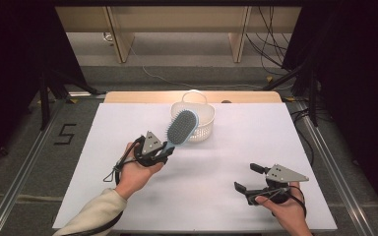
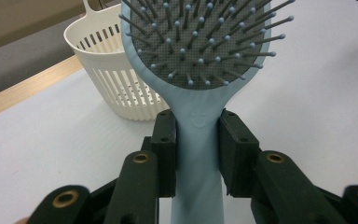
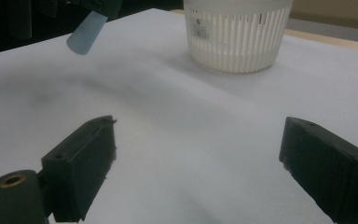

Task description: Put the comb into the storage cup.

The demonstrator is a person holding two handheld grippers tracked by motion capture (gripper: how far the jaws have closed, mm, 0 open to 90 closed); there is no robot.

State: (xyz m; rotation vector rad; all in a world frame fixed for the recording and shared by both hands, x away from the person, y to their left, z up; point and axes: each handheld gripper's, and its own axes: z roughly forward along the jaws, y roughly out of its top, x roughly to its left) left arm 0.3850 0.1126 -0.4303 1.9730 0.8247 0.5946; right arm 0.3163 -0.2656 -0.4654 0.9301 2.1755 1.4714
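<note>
White surface [image 1: 216, 162] | your left tongs [image 2: 196, 140] clamp hairbrush [image 1: 181, 129] handle, head raised toward basket [image 1: 204, 129] for dropping in | right tongs [image 1: 251, 179] gape empty, kept clear.

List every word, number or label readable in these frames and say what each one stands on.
"5": dark mark on the grey floor left of the table.
Small sticker on the white basket, right gripper view: print too small and blurred to read.
Faint embossed mark on the blue hairbrush handle, left gripper view: not legible.

Light blue paddle hairbrush [image 1: 179, 130], grey bristle pad, tilted up, seemingly just before white basket [image 1: 203, 129]
</note>
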